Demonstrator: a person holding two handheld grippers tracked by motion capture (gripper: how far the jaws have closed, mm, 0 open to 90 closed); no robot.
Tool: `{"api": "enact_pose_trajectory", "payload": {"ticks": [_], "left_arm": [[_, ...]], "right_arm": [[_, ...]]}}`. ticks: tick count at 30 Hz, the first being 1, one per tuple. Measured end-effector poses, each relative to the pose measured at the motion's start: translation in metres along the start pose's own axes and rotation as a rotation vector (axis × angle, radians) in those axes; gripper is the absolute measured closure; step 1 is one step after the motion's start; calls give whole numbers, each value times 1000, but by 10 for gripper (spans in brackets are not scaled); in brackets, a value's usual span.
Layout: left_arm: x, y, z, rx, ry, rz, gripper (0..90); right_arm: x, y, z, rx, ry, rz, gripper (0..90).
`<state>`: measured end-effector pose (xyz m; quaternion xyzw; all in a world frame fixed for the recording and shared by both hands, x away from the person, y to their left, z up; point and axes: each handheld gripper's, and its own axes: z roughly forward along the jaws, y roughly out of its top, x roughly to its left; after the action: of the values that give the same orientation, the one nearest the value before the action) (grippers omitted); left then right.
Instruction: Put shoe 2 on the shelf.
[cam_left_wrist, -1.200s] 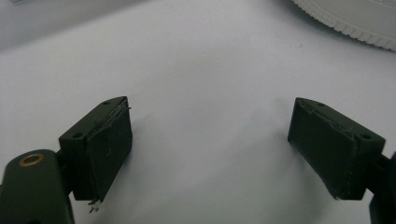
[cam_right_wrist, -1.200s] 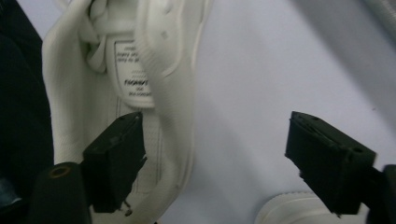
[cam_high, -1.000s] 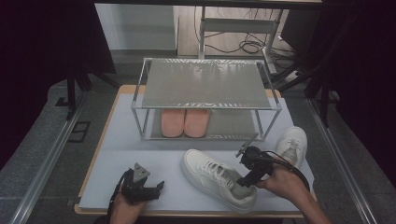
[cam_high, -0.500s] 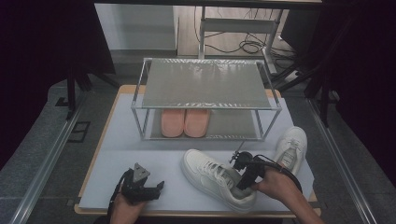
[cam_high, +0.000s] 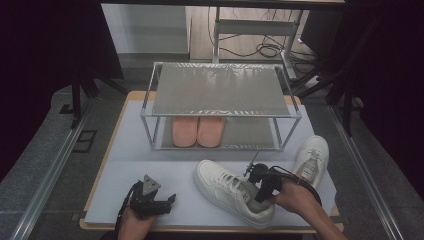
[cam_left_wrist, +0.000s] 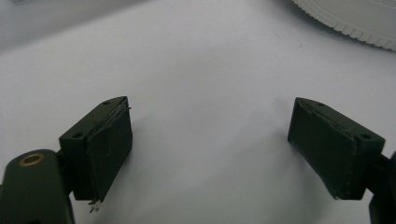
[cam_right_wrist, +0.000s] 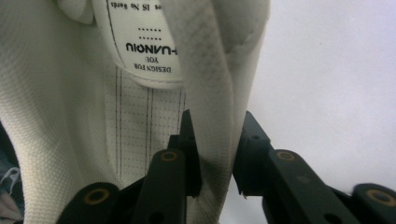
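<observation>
Pinching the padded collar wall of a white sneaker (cam_high: 230, 190), the right gripper (cam_high: 263, 189) has just been closing its fingers (cam_right_wrist: 189, 154), one inside the shoe and one outside. The sneaker lies near the counter's (cam_high: 140, 165) front edge, right of centre. The left gripper (cam_high: 150, 202) rests by the front-left corner, fingers (cam_left_wrist: 100, 154) spread wide and empty.

a pale surface (cam_high: 150, 150) with a wooden edge carries a metal two-tier shoe rack (cam_high: 220, 92) at the centre of the frame. a pink pair of slippers (cam_high: 197, 131) sits on the rack's lower shelf. two white sneakers lie on the surface: one (cam_high: 225, 190) at lower centre, another (cam_high: 312, 160) at right.
</observation>
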<state>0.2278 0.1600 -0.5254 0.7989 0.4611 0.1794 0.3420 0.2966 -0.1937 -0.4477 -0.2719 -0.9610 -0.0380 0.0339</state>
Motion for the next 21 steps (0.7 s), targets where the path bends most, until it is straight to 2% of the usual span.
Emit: {"api": "enact_pose_trajectory", "payload": {"ticks": [4,6,11,21], "left_arm": [[0,0,0,0,0,0,139],[0,0,0,0,0,0,139],[0,0,0,0,-1,0,138],[0,0,0,0,-1,-1,138]], "right_arm": [[1,1,0,5,-12,16,799],[-3,-1,-1,-8,-4,41,815],[-6,-3,-5,-10,4,63,829],[-9,-5,-20,-4,3,76,834]]}}
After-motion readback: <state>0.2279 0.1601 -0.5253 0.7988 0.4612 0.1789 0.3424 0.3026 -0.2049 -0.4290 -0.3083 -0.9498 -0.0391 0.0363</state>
